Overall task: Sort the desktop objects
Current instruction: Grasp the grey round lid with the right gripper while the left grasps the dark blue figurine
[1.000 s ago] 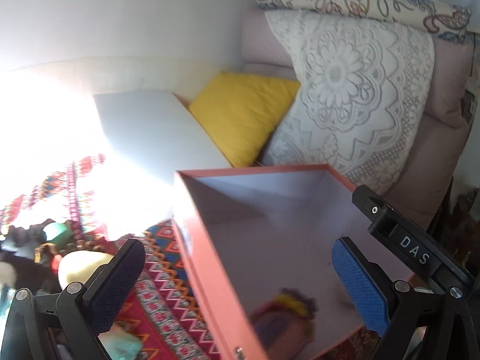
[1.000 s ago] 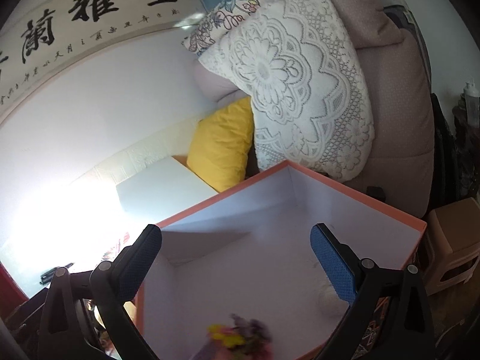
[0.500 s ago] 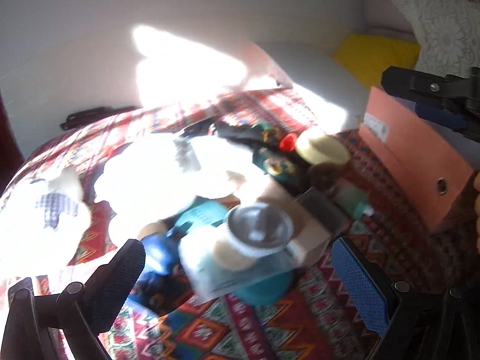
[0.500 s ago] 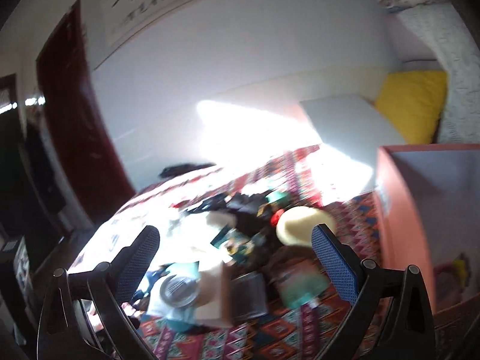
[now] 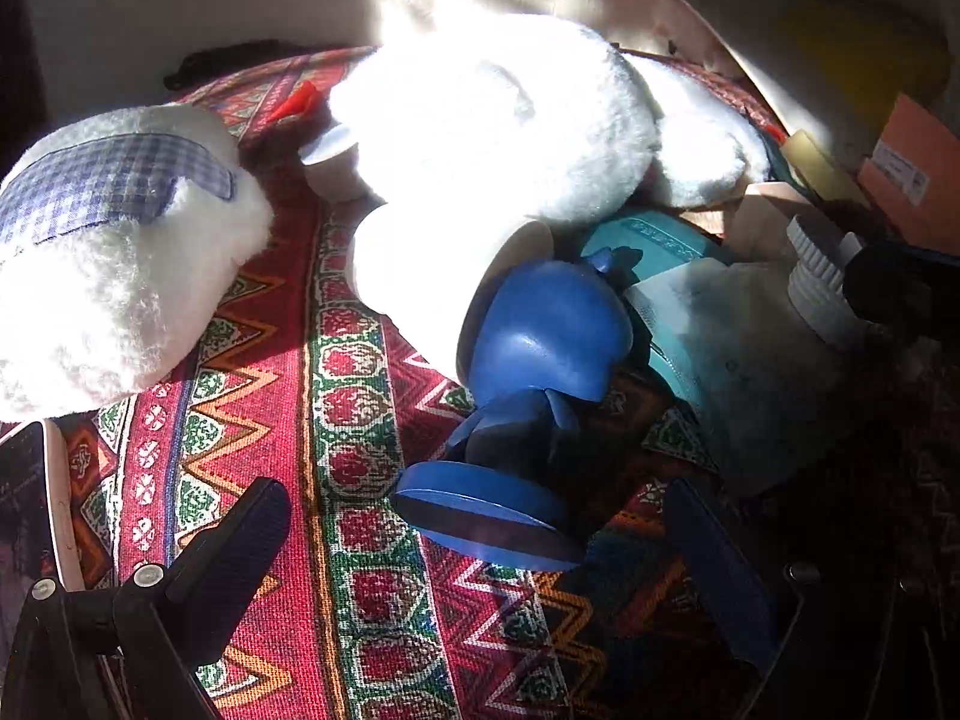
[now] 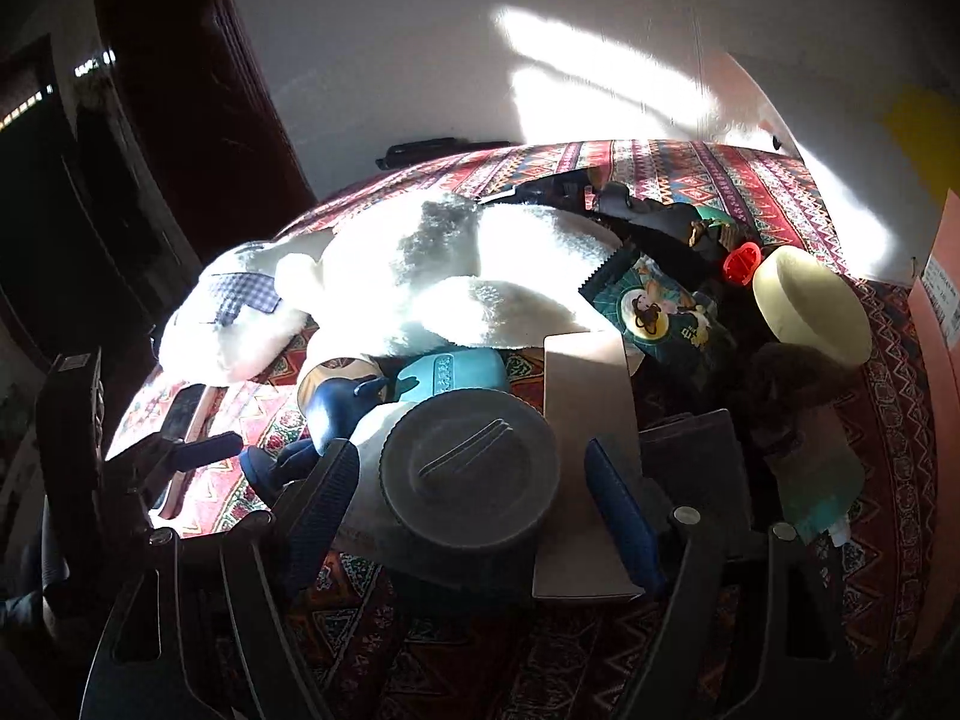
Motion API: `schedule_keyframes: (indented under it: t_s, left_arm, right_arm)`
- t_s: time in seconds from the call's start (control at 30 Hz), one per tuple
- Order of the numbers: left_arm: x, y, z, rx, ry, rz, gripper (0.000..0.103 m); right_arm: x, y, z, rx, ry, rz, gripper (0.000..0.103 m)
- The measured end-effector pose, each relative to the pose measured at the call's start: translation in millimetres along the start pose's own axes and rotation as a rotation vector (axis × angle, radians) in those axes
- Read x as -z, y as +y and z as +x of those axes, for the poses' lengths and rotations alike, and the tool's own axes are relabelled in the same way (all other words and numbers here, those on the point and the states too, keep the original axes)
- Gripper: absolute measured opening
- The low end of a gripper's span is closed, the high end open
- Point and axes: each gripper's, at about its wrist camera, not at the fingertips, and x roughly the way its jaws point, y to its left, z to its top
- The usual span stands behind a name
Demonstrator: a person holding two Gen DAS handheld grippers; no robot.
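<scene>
Right tongs [image 6: 471,501] are straddling the jar lid [image 6: 469,467], released; I am judging it rigid, slick: grip the ribbed rim. Left tongs [image 5: 480,546] are hovering released.

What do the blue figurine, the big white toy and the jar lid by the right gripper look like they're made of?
Blue figurine: probably smooth hard plastic or resin, with a soft sheen on rounded surfaces.
White toy: plush fabric; fuzzy pile shows at its edges.
Jar lid: likely moulded plastic, matte, with a ribbed rim and a raised bar on top.
</scene>
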Motion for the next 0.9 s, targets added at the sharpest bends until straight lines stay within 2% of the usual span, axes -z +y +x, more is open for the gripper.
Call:
schedule_keyframes:
  t_s: [0.1,0.17,0.27,0.33,0.43,0.47,0.53,0.6,0.7,0.8,0.9]
  left_arm:
    - [-8.6,6.3,12.4,0.023,0.019,-0.041,0.102]
    - [-13.3,4.5,21.6,0.017,0.036,-0.035,0.102]
    - [-16.5,-6.2,35.2,-0.036,0.063,0.066,0.102]
    - [-19.7,-9.6,37.6,-0.024,0.075,0.1,0.099]
    - [-25.1,-10.3,33.1,0.022,0.078,0.101,0.067]
    - [-25.3,-10.7,30.7,0.022,0.07,0.085,0.048]
    - [-22.8,-9.7,25.9,0.02,0.069,0.057,0.045]
    - [-18.4,-7.2,15.8,0.056,0.081,0.02,0.043]
    - [-8.2,-1.9,-4.4,0.163,0.074,-0.05,0.043]
    - [-2.7,-9.6,-10.4,0.153,0.07,-0.038,0.043]
    - [-3.4,-6.8,-16.2,0.197,0.062,-0.082,0.043]
  right_arm:
    - [-2.8,4.6,2.6,0.005,0.003,-0.027,0.08]
    - [-4.1,7.2,5.0,0.011,0.009,-0.054,0.08]
    - [-3.7,11.5,7.9,0.021,0.018,-0.099,0.081]
    - [-2.7,13.9,9.8,0.026,0.021,-0.124,0.082]
    - [0.6,20.1,13.0,0.04,0.024,-0.179,0.088]
    - [1.4,23.1,15.2,0.052,0.025,-0.202,0.09]
    - [3.2,28.5,18.2,0.081,0.024,-0.242,0.088]
    - [2.2,29.7,18.4,0.097,0.012,-0.255,0.066]
    - [0.1,26.7,17.3,0.058,0.017,-0.232,0.064]
    - [0.3,25.5,16.3,0.031,0.013,-0.211,0.063]
    - [-2.7,24.8,10.7,0.016,-0.012,-0.199,0.063]
